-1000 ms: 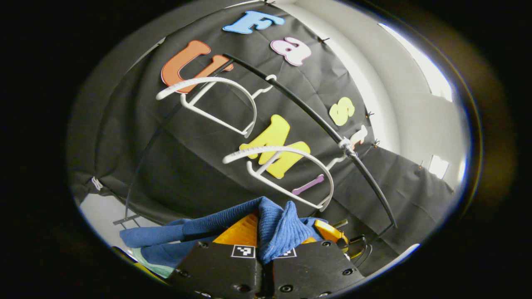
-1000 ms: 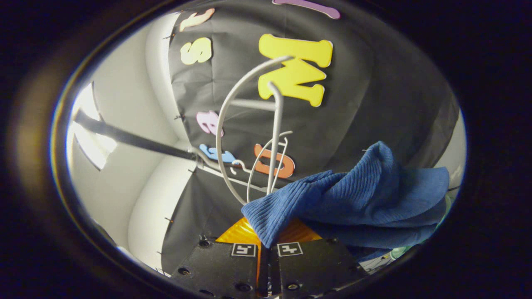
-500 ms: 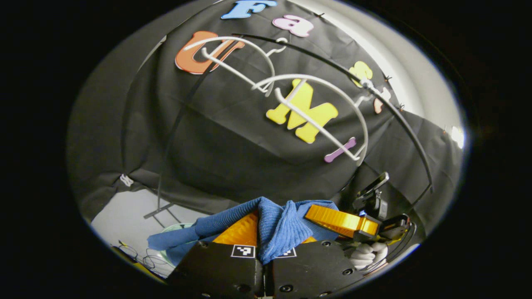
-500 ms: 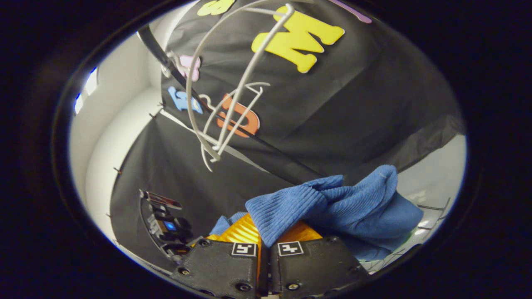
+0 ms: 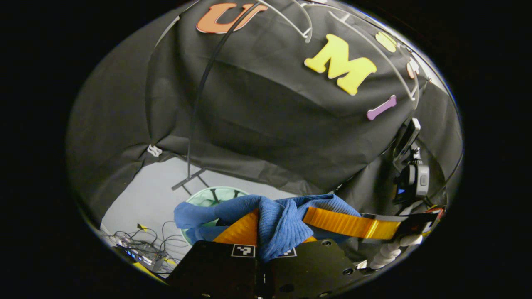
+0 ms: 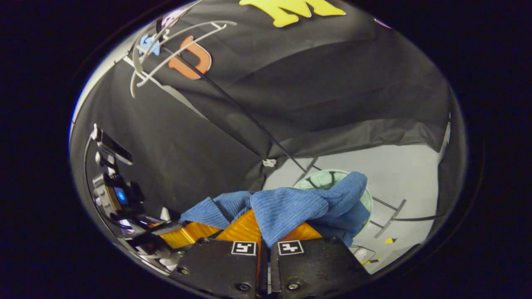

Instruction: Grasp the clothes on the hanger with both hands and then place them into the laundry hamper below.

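**Blue knit off the hangers, hamper waiting below**

While both grippers clench the same blue ribbed garment (image 5: 274, 222), the carry toward the laundry hamper (image 5: 216, 196) is the step in hand, judging by how things lie. In the left gripper view the left gripper (image 5: 262, 232) has its fingers closed tight on a bunched fold of the knit, and the right gripper (image 5: 353, 224) reaches in from the right side, held by a gloved hand (image 5: 390, 249). In the right gripper view the right gripper (image 6: 262, 232) likewise pinches a fold, with the cloth draped forward over the pale green hamper (image 6: 320, 179) on the grey floor (image 6: 407, 174).

Two white hangers (image 6: 166, 45) hang bare high on the black rail (image 6: 232, 104) of the rack, so the garment looks free of them. It hangs between the two grippers, above and partly across the hamper's mouth.

The next move, as I judge it, calls for bringing both grippers down over the hamper's rim together and letting go only once the bulk of the cloth is inside; a trailing end could catch on the rim or on the rack's foot (image 5: 187, 182) just beside the hamper.

Much of the hamper is hidden behind the knit, so its depth and contents cannot be told. The lower hem of the garment is cut off, and a tangle of cables (image 5: 141, 245) on the floor is hard to make out
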Demonstrator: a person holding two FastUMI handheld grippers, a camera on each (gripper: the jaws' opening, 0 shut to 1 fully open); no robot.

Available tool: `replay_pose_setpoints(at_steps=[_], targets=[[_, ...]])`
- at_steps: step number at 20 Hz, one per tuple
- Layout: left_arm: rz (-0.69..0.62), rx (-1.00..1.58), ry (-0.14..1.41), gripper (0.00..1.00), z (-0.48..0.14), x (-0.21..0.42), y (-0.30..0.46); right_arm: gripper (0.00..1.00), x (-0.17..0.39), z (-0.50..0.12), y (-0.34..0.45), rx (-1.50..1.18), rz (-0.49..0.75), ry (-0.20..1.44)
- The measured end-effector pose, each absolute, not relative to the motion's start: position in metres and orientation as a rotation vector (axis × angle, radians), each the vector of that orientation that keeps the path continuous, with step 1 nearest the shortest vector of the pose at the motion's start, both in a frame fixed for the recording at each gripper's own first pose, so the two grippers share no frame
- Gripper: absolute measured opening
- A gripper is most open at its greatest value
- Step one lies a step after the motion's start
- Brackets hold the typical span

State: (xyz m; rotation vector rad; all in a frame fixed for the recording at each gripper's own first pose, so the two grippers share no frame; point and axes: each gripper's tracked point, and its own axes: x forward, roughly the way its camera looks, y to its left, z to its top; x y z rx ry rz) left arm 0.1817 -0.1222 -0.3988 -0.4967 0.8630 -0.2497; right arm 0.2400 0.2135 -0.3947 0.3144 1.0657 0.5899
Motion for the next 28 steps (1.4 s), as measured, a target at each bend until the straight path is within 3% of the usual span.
replay_pose_setpoints(at_steps=[9, 15, 17, 19, 22, 24, 26, 28], targets=[[-0.158, -0.323, 1.128, 0.07, -0.487, 0.154, -0.124, 0.06, 0.234, -0.467, 0.195, 0.133, 0.477, 1.186], [-0.170, -0.302, 1.141, 0.09, -0.486, 0.164, -0.121, 0.07, 0.232, -0.469, 0.193, 0.099, 0.469, 1.204], [-0.181, -0.305, 1.127, 0.17, -0.478, 0.169, -0.121, 0.08, 0.231, -0.472, 0.193, 0.090, 0.474, 1.207], [-0.186, -0.313, 1.113, 0.50, -0.476, 0.170, -0.121, 0.07, 0.231, -0.470, 0.194, 0.093, 0.467, 1.209], [-0.182, -0.310, 1.109, 1.00, -0.474, 0.175, -0.123, 0.40, 0.227, -0.476, 0.191, 0.101, 0.453, 1.225], [-0.176, -0.288, 1.108, 0.97, -0.476, 0.174, -0.116, 0.71, 0.230, -0.480, 0.184, 0.094, 0.432, 1.217], [-0.173, -0.262, 1.102, 1.00, -0.478, 0.171, -0.112, 0.79, 0.234, -0.481, 0.181, 0.090, 0.416, 1.204], [-0.178, -0.245, 1.098, 0.97, -0.476, 0.169, -0.112, 0.84, 0.235, -0.483, 0.183, 0.098, 0.408, 1.194]])
